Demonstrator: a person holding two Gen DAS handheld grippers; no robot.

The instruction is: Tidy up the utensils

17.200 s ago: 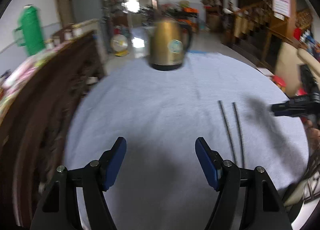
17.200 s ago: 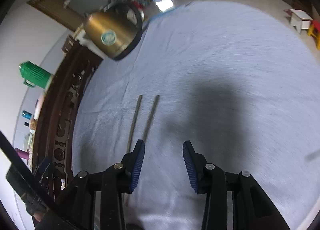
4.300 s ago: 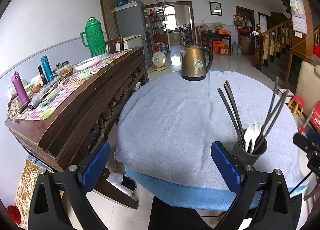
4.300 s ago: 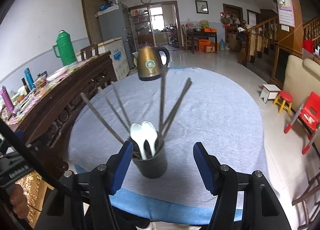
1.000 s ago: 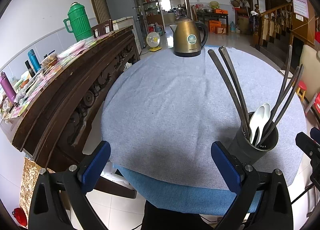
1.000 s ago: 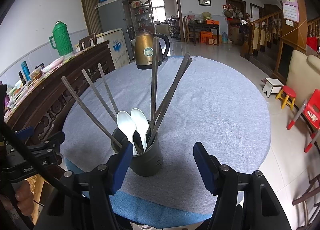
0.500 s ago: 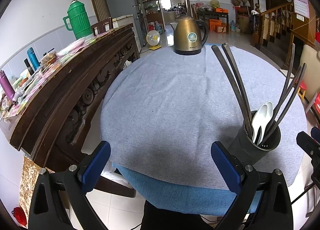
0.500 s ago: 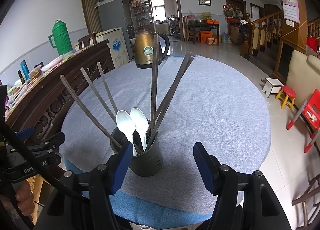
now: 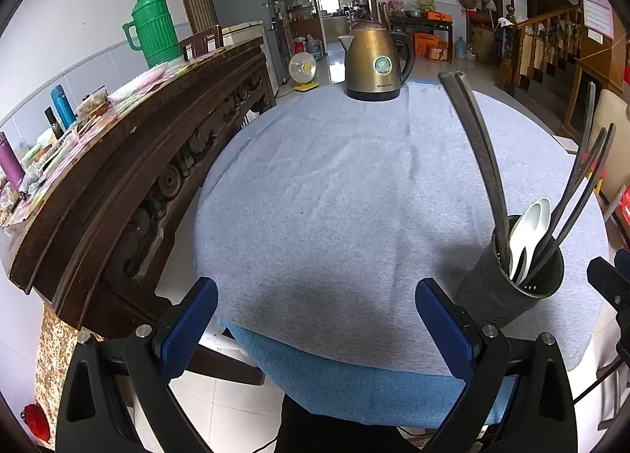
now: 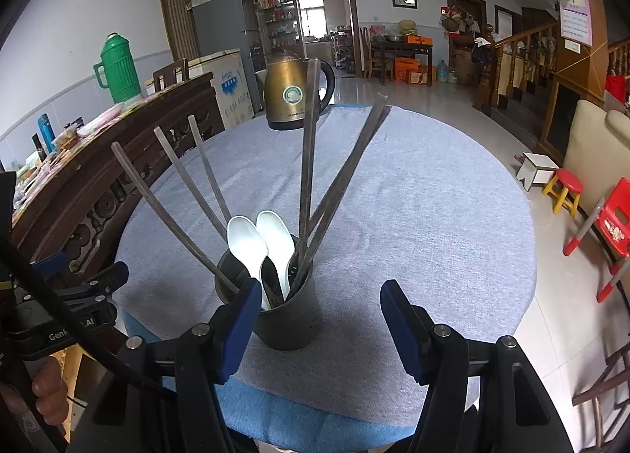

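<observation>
A dark utensil cup (image 10: 289, 311) stands near the front edge of the round table covered with a grey cloth (image 10: 413, 217). It holds several dark chopsticks (image 10: 307, 161) and two white spoons (image 10: 260, 248). The cup also shows at the right of the left wrist view (image 9: 508, 287). My right gripper (image 10: 319, 319) is open and empty just in front of the cup. My left gripper (image 9: 315, 319) is open and empty at the table's front edge, left of the cup.
A brass kettle (image 9: 376, 63) stands at the far edge of the table. A dark carved wooden sideboard (image 9: 130, 161) with a green thermos (image 9: 153, 36) runs along the left. Red and yellow child stools (image 10: 590, 213) stand on the floor at the right.
Since 17 s ago the chopsticks that lay on the cloth stand in the cup and both grippers have pulled back. Over the last second hardly anything has moved.
</observation>
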